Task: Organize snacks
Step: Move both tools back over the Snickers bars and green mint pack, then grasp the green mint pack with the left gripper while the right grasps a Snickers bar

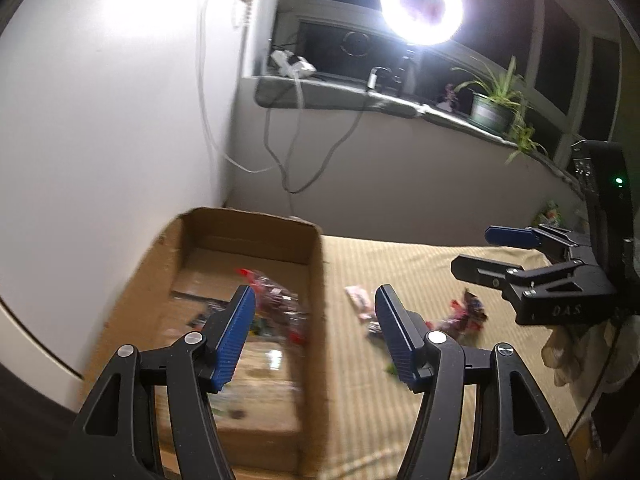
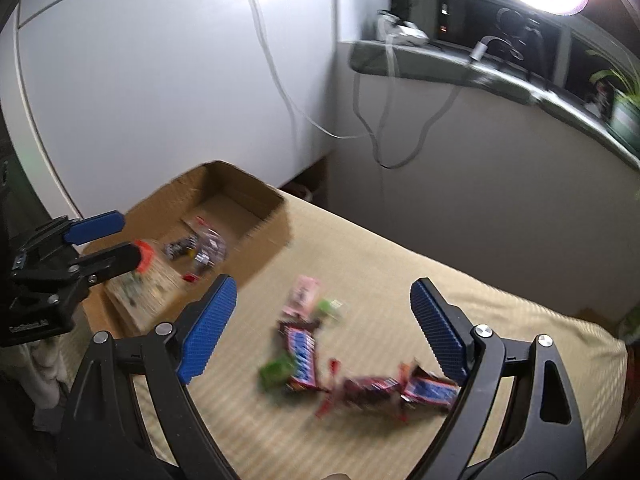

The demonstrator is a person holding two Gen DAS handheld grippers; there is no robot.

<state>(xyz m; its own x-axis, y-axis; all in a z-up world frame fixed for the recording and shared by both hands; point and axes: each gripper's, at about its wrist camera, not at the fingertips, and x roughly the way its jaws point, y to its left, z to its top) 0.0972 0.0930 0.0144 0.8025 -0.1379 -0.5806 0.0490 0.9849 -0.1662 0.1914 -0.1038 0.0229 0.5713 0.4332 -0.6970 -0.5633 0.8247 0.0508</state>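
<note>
An open cardboard box (image 1: pixel 316 264) (image 2: pixel 260 196) sits at the left end of a beige striped cloth (image 1: pixel 400 400). Several wrapped snacks (image 1: pixel 276 300) (image 2: pixel 200 246) lie blurred inside it. My left gripper (image 1: pixel 316 292) (image 2: pixel 128 236) hangs open over the box's right wall, with nothing between its blue pads. More snacks lie loose on the cloth: a pink packet (image 2: pixel 304 292) (image 1: pixel 358 300), chocolate bars (image 2: pixel 304 356), a red-wrapped pile (image 2: pixel 380 392) (image 1: pixel 464 312) and a green piece (image 2: pixel 276 372). My right gripper (image 2: pixel 323 282) (image 1: pixel 472 252) stands wide open above this pile, holding nothing.
A white panel (image 1: pixel 100 120) rises close behind the box on the left. A grey sill (image 1: pixel 360 96) at the back carries a bright ring light (image 1: pixel 422 4), a potted plant (image 1: pixel 492 108) and hanging cables (image 1: pixel 288 160). The cloth's right edge (image 2: pixel 616 344) drops away.
</note>
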